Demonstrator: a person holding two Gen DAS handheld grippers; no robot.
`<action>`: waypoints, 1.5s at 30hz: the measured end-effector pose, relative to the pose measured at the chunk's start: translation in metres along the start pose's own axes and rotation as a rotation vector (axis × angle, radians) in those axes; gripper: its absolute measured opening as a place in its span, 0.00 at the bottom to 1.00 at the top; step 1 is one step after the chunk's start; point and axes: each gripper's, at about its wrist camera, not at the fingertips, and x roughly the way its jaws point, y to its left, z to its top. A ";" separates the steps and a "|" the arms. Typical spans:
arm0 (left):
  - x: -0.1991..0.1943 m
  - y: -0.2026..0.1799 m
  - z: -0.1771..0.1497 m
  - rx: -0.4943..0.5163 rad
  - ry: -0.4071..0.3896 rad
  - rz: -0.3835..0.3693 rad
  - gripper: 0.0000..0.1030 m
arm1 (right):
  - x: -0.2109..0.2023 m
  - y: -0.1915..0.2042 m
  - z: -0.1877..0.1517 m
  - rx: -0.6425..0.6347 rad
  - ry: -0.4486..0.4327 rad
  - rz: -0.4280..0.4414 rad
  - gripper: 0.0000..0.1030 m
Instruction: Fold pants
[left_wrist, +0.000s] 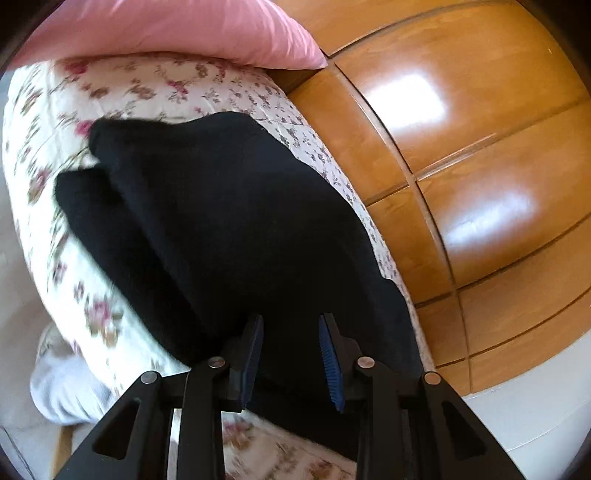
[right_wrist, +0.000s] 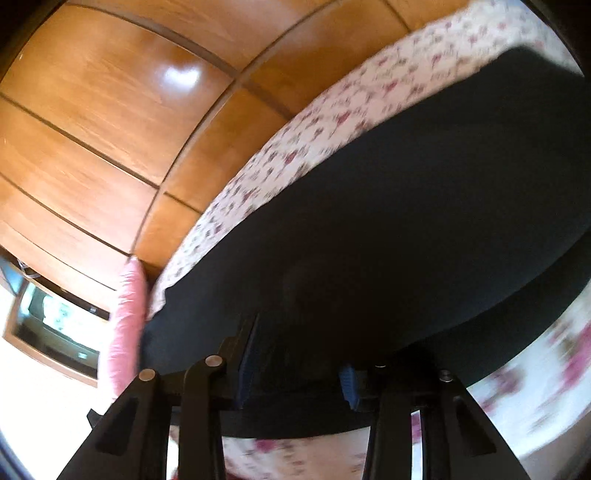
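Black pants (left_wrist: 229, 221) lie on a floral bedspread (left_wrist: 155, 85), folded lengthwise, with two leg ends at the far left. My left gripper (left_wrist: 291, 318) hovers low over the near end of the pants. Its blue pads (left_wrist: 255, 354) stand apart and the dark cloth shows in the gap without being pinched. In the blurred right wrist view the pants (right_wrist: 406, 206) fill the middle. My right gripper (right_wrist: 299, 354) is right at their near edge with its jaws apart. Its left pad (right_wrist: 245, 369) shows, while the right pad (right_wrist: 349, 384) is partly lost against the black cloth.
A pink pillow (left_wrist: 177, 29) lies at the head of the bed, also in the right wrist view (right_wrist: 127, 325). A glossy wooden wardrobe (left_wrist: 480, 147) runs close along the far side of the bed. A wood-framed window or mirror (right_wrist: 55, 332) is low on the left.
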 end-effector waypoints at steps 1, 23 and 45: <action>-0.003 -0.002 -0.003 0.000 -0.009 0.018 0.30 | 0.006 0.001 -0.002 0.017 0.019 0.024 0.39; -0.002 0.007 -0.006 -0.027 -0.009 0.074 0.31 | 0.029 0.024 -0.030 -0.048 0.122 0.088 0.08; -0.021 0.021 -0.002 -0.030 0.062 0.104 0.06 | 0.001 0.031 -0.029 -0.134 0.105 0.086 0.07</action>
